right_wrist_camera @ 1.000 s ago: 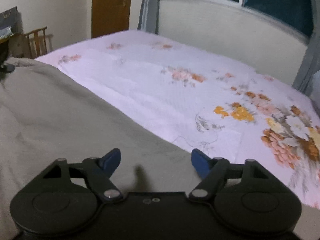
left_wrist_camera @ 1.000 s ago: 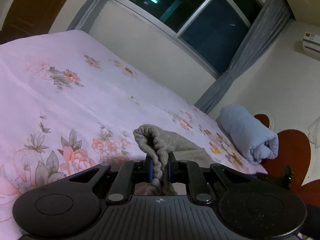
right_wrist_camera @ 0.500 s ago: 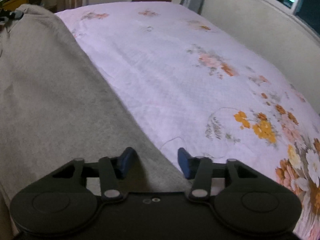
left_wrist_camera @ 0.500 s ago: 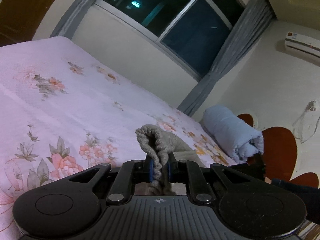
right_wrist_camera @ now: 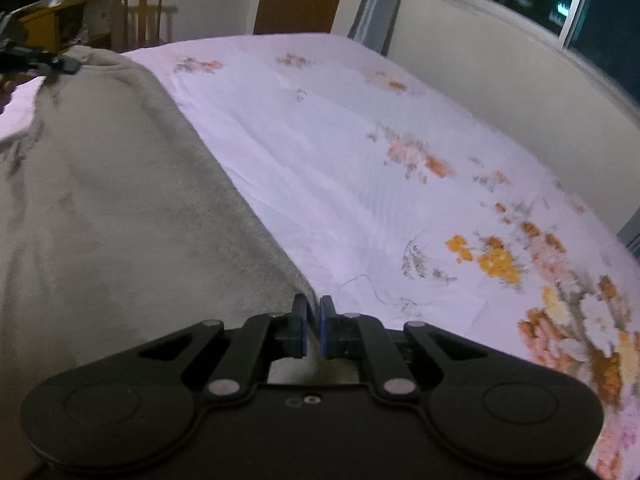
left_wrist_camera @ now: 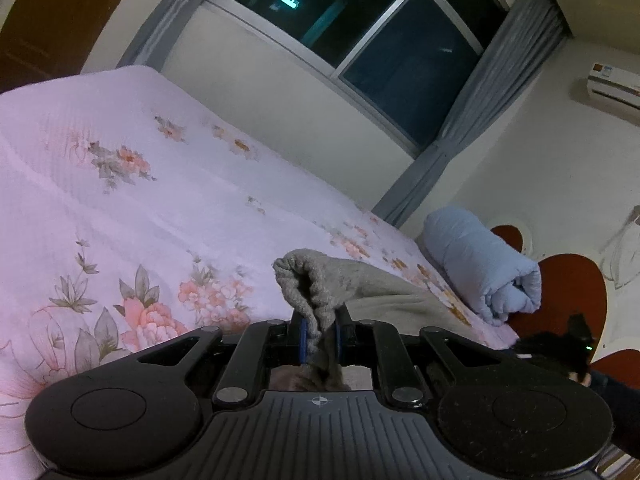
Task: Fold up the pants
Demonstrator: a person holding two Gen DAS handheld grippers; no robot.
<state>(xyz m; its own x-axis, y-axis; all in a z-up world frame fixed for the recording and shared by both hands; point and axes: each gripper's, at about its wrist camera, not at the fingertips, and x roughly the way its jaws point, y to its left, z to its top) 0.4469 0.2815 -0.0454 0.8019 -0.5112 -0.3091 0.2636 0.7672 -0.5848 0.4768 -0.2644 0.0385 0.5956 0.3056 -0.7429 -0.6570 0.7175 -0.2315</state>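
Observation:
The grey pants (right_wrist_camera: 104, 200) lie spread over the near left of the floral bed. My left gripper (left_wrist_camera: 319, 334) is shut on a bunched ribbed edge of the pants (left_wrist_camera: 310, 284), held a little above the bed. My right gripper (right_wrist_camera: 314, 320) is shut on the pants' right edge, where the cloth meets the sheet. The left gripper shows far off in the right wrist view (right_wrist_camera: 36, 62) at the pants' other end. The cloth between the right fingers is mostly hidden.
The bed sheet (right_wrist_camera: 360, 152) is pink-white with flower prints. A rolled light-blue quilt (left_wrist_camera: 480, 268) lies at the head of the bed by a red headboard (left_wrist_camera: 568, 292). A wooden chair (right_wrist_camera: 140, 16) and a door stand beyond the bed's far end.
My right gripper has closed from wide open onto the pants' edge. My left gripper kept its hold on the ribbed edge and its view swung slightly.

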